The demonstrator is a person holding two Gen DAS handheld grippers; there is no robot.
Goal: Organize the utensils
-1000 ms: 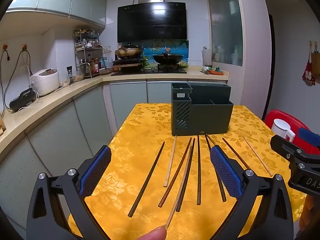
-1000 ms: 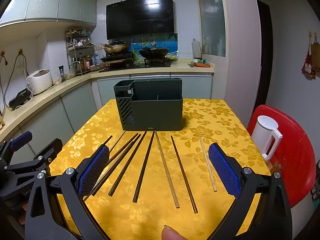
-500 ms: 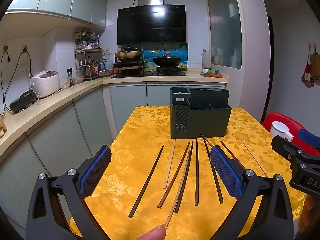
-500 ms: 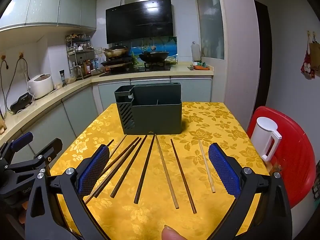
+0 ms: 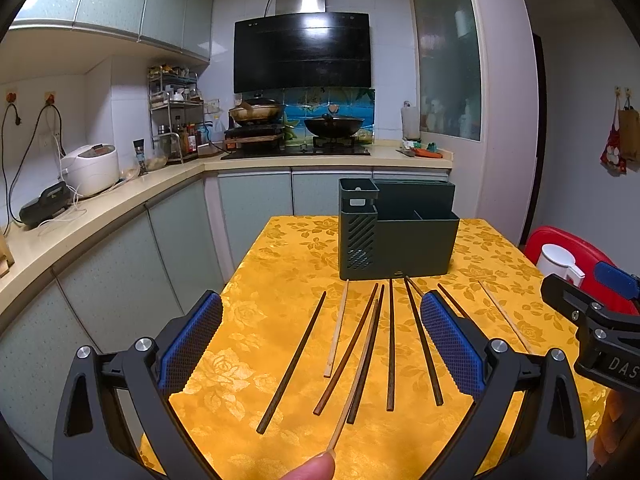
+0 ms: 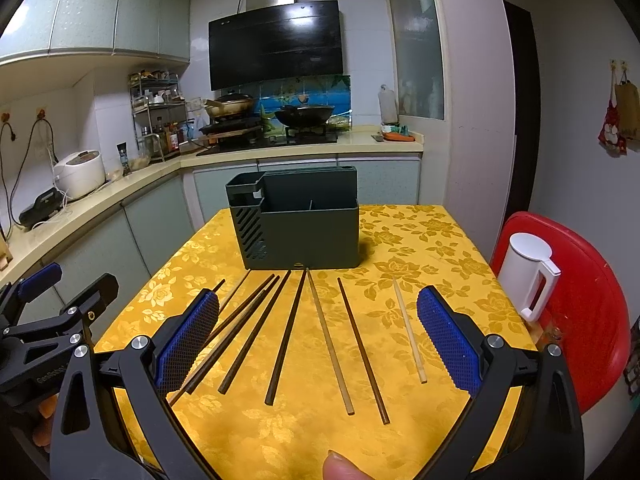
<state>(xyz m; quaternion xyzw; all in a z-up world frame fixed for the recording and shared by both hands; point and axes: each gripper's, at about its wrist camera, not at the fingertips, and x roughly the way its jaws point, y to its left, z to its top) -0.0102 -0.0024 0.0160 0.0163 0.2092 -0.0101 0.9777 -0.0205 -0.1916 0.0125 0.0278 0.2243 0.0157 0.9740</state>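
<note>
So both grippers are just hovering over the near edge of the desk [image 6: 420,236], which has a yellow floral cloth on it. The left gripper [image 5: 320,340] has its blue-padded jaws spread wide with nothing between them, and same deal for the right gripper [image 6: 318,340], jaws wide apart and holding nothing.

The chopsticks [image 6: 286,332] are all lying flat on the cloth in a loose fan, tips pointing toward 12 o'clock, mostly dark brown ones with a few pale bamboo ones mixed in. In the left wrist view one pale chopstick [image 5: 354,376] lies across a dark one, so they overlap a bit. Off at about 2 o'clock in the right view another pale chopstick [image 6: 408,328] lies on its own, apart from the rest.

The dark green utensil holder [image 6: 304,228] stands upright at 12 o'clock, just past the chopstick tips, and its compartments look empty from here.

At 3 o'clock there's a white jug [image 6: 528,276] sitting on a red stool [image 6: 588,320] beside the desk.
</note>
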